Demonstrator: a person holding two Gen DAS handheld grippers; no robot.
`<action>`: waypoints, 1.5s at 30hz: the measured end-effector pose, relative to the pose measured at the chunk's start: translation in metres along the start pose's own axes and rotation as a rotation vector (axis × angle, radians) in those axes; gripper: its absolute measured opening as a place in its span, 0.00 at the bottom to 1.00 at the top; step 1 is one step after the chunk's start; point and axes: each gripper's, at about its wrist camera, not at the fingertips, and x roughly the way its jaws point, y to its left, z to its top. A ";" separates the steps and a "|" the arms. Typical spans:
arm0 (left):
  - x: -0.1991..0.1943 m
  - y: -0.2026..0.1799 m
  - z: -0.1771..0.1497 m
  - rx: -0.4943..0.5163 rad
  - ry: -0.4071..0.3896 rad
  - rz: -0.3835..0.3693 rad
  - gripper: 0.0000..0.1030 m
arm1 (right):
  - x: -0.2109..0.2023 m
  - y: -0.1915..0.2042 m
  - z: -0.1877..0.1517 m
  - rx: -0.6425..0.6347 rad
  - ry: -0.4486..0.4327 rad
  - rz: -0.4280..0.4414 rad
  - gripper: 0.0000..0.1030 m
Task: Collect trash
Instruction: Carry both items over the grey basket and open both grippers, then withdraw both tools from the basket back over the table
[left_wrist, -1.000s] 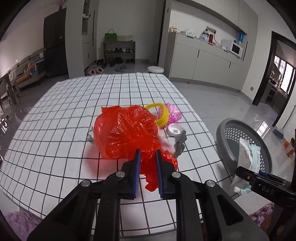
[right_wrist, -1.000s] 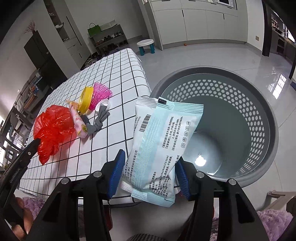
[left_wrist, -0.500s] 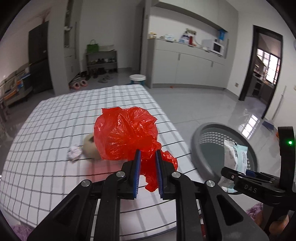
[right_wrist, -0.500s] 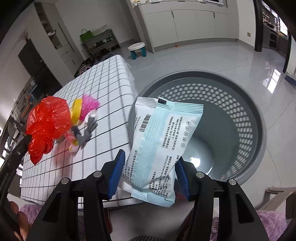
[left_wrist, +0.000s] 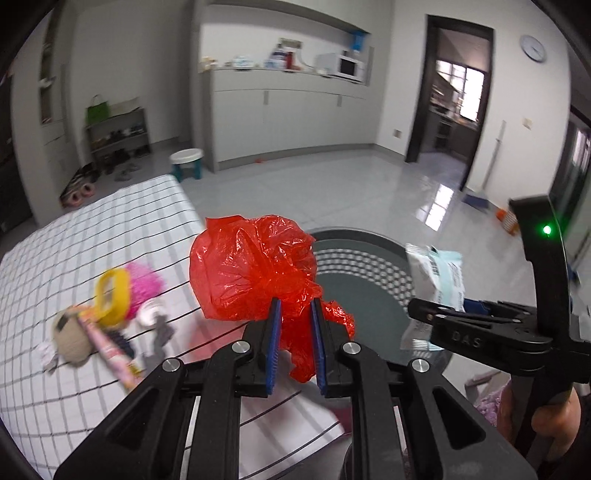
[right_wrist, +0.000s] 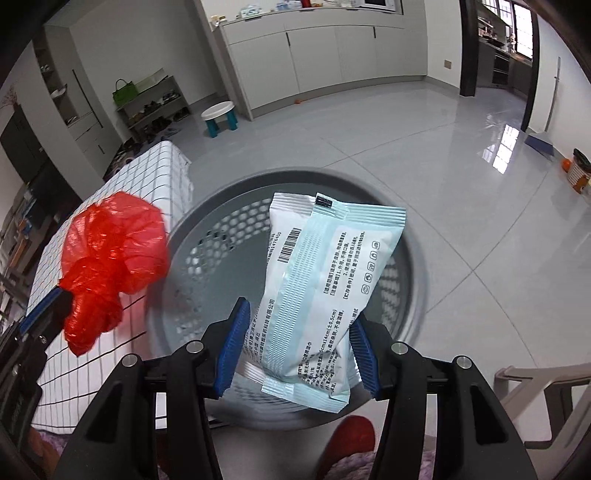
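Right wrist: fingers (right_wrist: 297, 343) clamp wipes packet (right_wrist: 325, 291) over grey basket (right_wrist: 410, 258); left fingers (left_wrist: 294, 332) pinch red bag (left_wrist: 255, 266)

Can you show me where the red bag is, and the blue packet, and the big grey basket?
Red bag (left_wrist: 255, 266), left wrist view, on its crinkled body.
Blue packet (right_wrist: 325, 280), right wrist view, on its printed middle.
Grey basket (right_wrist: 207, 258), right wrist view, on its holed inner wall.

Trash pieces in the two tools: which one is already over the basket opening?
The pale blue wipes packet in the right tool: the grey basket lies directly behind it. The red plastic bag in the left tool overlaps only the rim beside the table.
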 end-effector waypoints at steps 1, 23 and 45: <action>0.005 -0.006 0.001 0.014 0.005 -0.016 0.16 | 0.001 -0.002 0.001 0.000 0.000 -0.001 0.50; 0.061 -0.026 0.006 0.057 0.118 -0.090 0.16 | 0.020 -0.027 -0.001 0.047 0.048 0.027 0.51; 0.045 -0.016 0.008 0.019 0.075 -0.025 0.69 | 0.014 -0.032 0.001 0.064 0.011 0.034 0.69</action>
